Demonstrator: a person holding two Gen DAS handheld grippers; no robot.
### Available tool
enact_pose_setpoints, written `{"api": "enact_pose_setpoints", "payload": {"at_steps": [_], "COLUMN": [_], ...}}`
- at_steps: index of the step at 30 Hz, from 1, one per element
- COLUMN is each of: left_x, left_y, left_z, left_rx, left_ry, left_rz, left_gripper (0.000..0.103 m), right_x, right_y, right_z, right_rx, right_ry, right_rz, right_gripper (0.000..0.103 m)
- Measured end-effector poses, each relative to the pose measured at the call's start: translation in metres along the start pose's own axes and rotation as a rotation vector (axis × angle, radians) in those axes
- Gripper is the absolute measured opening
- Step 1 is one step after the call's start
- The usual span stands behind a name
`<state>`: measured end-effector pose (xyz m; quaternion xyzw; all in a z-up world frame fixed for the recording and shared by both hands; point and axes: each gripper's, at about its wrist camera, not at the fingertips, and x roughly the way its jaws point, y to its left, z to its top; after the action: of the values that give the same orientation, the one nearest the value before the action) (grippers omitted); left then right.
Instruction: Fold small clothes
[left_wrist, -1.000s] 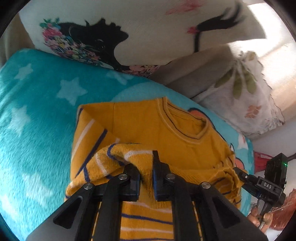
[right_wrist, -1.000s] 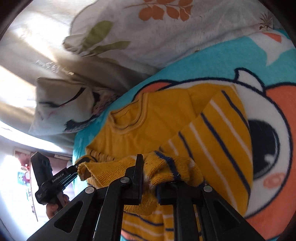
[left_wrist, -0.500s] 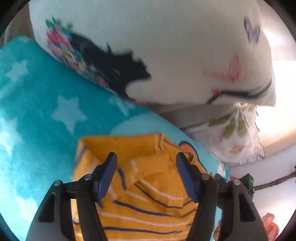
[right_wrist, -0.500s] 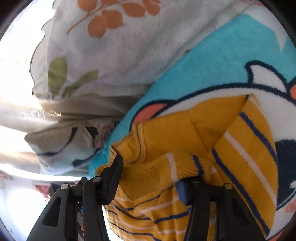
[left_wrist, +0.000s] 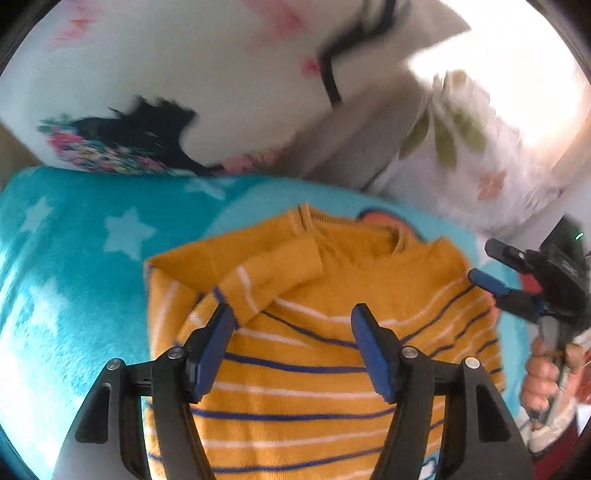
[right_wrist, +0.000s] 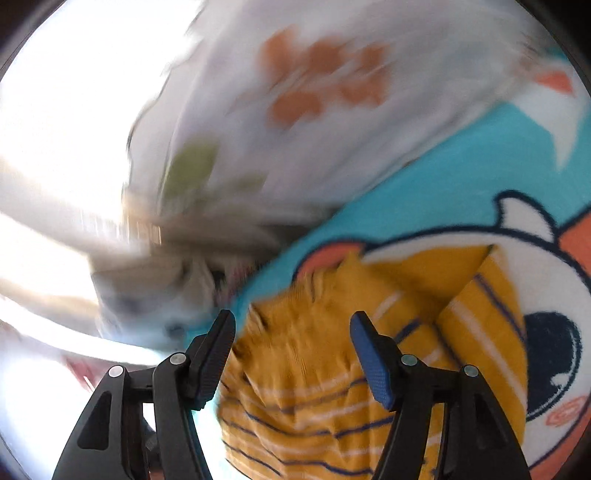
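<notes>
— Sweater (left_wrist: 325, 332) first, from the left wrist camera: where?
— Flat on the teal blanket (left_wrist: 74, 258), collar toward the pillow (left_wrist: 184, 74), one striped sleeve (left_wrist: 273, 273) folded across the chest.
— Left gripper (left_wrist: 291, 343)?
— Released. Pads spread over the sweater's stripes, not pressing on the cloth. Nothing held.
— Anything else near the sweater there?
— Right gripper (left_wrist: 484, 262) at the sweater's far shoulder edge, held by a hand (left_wrist: 543, 376). Flowered bedding (left_wrist: 461, 147) beyond the collar, beside the pillow.
— Now the right wrist camera?
— Blurred. Sweater (right_wrist: 332, 369) bunched and wrinkled below the fingers, still on the blanket (right_wrist: 443, 177), partly over the blanket's cartoon face (right_wrist: 546, 354). Striped sleeve (right_wrist: 480, 314) folded in at the sweater's side.
— Right gripper (right_wrist: 291, 350) in that view?
— Jaws opening, well apart. Sweater seen between them, but lying beneath, not pinched. Released.
— Beyond the sweater?
— Flowered bedding (right_wrist: 314, 92), smeared by motion; details hard to tell.
</notes>
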<state>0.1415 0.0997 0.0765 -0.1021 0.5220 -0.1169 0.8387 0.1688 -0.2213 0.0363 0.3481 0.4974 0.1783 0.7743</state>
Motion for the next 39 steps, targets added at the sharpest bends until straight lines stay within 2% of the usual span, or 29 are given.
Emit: {"api": "enact_pose_setpoints", "payload": {"at_steps": [3, 5, 7, 10, 12, 16, 21, 24, 27, 30, 33, 36, 39], "left_x": [0.024, 0.033, 0.036, 0.029, 0.020, -0.004, -0.041, -0.059, -0.063, -0.061, -0.059, -0.068, -0.078], "left_y": [0.016, 0.037, 0.059, 0.080, 0.091, 0.121, 0.123, 0.117, 0.107, 0.091, 0.078, 0.075, 0.077], "left_z": [0.008, 0.013, 0.015, 0.018, 0.019, 0.014, -0.007, -0.032, -0.057, -0.081, -0.102, -0.122, -0.138], "left_rx": [-0.048, -0.099, -0.139, -0.184, -0.199, -0.311, -0.319, -0.310, -0.312, -0.298, -0.298, -0.327, -0.366], "left_ry": [0.018, 0.024, 0.027, 0.021, 0.003, -0.012, -0.042, -0.038, -0.030, -0.022, -0.010, -0.018, -0.032], "left_rz": [0.070, 0.142, 0.159, 0.148, 0.182, 0.146, 0.128, 0.124, 0.106, 0.097, 0.091, 0.102, 0.129], "left_gripper": [0.065, 0.065, 0.065, 0.065, 0.065, 0.065, 0.065, 0.066, 0.066, 0.066, 0.066, 0.066, 0.066], "right_x": [0.027, 0.035, 0.033, 0.021, 0.005, -0.030, -0.085, -0.106, -0.106, -0.085, -0.075, -0.083, -0.087], "right_y": [0.006, -0.002, -0.016, -0.031, -0.036, -0.039, -0.045, -0.038, -0.034, -0.038, -0.054, -0.076, -0.084], "right_z": [-0.008, -0.006, 0.000, 0.009, 0.011, 0.004, -0.021, -0.049, -0.079, -0.106, -0.120, -0.118, -0.113], "right_rx": [-0.066, -0.073, -0.074, -0.047, -0.036, -0.041, -0.082, -0.144, -0.192, -0.232, -0.214, -0.152, -0.131], "right_ry": [0.070, 0.065, 0.041, 0.008, -0.025, -0.084, -0.129, -0.125, -0.084, -0.013, 0.040, 0.010, 0.003], "right_rz": [-0.097, -0.178, -0.260, -0.279, -0.280, -0.309, -0.373, -0.365, -0.360, -0.392, -0.414, -0.423, -0.426], "right_gripper": [0.070, 0.070, 0.068, 0.064, 0.064, 0.065, 0.066, 0.066, 0.066, 0.065, 0.022, 0.022, 0.036]}}
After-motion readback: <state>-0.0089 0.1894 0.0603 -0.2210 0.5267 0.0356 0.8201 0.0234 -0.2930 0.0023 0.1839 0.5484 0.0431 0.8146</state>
